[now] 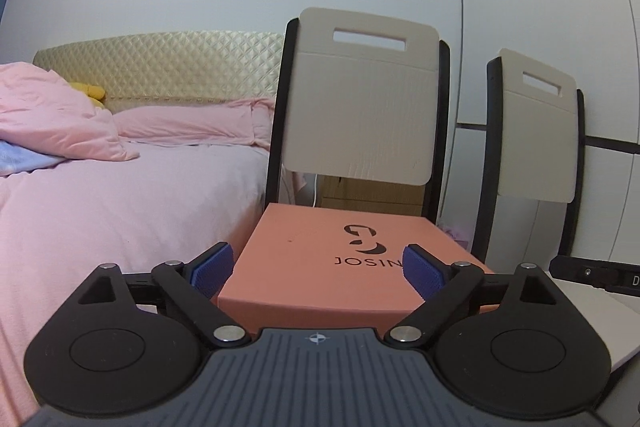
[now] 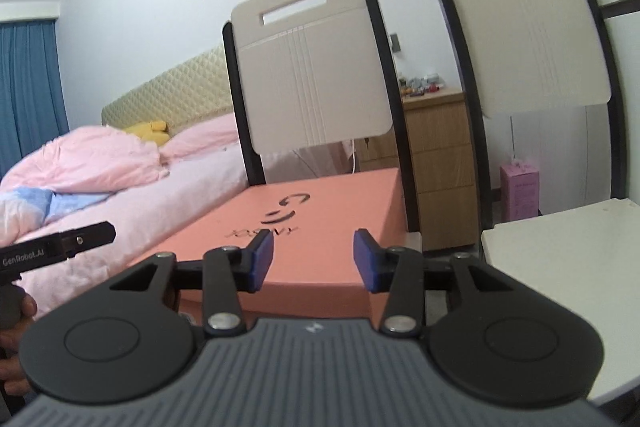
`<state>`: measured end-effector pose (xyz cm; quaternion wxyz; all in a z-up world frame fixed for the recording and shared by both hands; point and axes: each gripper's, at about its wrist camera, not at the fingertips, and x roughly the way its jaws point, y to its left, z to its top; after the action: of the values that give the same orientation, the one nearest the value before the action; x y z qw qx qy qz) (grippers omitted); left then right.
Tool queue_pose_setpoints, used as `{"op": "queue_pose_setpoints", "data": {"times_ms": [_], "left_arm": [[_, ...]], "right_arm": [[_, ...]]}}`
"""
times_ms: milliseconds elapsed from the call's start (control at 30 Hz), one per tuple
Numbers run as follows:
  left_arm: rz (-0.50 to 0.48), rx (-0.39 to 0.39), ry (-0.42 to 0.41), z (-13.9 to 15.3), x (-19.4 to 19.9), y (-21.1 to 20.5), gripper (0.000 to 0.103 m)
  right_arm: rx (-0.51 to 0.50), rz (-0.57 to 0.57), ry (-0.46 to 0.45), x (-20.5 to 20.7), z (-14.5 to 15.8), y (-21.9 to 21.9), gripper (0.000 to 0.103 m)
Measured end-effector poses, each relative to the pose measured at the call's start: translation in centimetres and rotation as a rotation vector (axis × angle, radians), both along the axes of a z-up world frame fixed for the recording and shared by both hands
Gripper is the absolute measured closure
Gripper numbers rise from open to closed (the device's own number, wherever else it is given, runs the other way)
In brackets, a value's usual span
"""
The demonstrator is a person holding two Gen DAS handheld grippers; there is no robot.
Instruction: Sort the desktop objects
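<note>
Item: salmon box, lying flat on a chair seat.
Your left gripper stands spread wide, empty; your right gripper is half-spread, nothing between its pads. Pink bed beside.

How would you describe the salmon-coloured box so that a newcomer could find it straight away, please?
Start at the bed with pink bedding; beside it stands a beige-backed chair with a black frame. The flat salmon-pink cardboard box lies in front of that chair's back. It alone carries a black logo with lettering on its lid.
</note>
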<state>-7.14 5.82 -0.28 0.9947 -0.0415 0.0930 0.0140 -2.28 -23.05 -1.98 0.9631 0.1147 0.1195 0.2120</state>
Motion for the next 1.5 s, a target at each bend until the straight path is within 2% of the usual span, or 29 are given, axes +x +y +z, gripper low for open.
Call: {"op": "queue_pose_setpoints", "data": {"times_ms": [200, 300, 667, 733, 900, 1000, 1200, 1500], "left_arm": [[-0.01, 0.002, -0.024, -0.5, -0.8, -0.1, 0.0], [0.011, 0.017, -0.026, -1.0, -0.9, -0.2, 0.0], [0.034, 0.023, -0.022, -1.9, -1.1, 0.3, 0.0], [0.037, 0.025, -0.022, -1.9, -1.1, 0.2, 0.0], [0.038, 0.03, -0.021, -2.0, -1.1, 0.0, 0.0], [0.039, 0.031, -0.02, -2.1, -1.2, 0.0, 0.0], [0.034, 0.04, -0.021, -2.2, -1.2, -0.3, 0.0], [0.03, 0.043, -0.024, -2.4, -1.2, -0.4, 0.0]], "right_arm": [[-0.003, -0.019, -0.047, -1.4, 0.0, 0.6, 0.051], [-0.015, -0.022, -0.061, -1.9, -0.2, 1.1, 0.041], [-0.044, -0.03, -0.087, -2.7, -1.3, 1.9, 0.029], [-0.037, -0.044, -0.09, -2.9, -1.3, 1.8, 0.021], [-0.029, -0.057, -0.089, -3.0, -1.4, 1.7, 0.016], [-0.026, -0.061, -0.089, -3.1, -1.4, 1.8, 0.007], [-0.018, -0.059, -0.098, -3.2, -1.4, 2.0, 0.0], [-0.019, -0.082, -0.097, -3.3, -1.3, 1.7, 0.0]]}}
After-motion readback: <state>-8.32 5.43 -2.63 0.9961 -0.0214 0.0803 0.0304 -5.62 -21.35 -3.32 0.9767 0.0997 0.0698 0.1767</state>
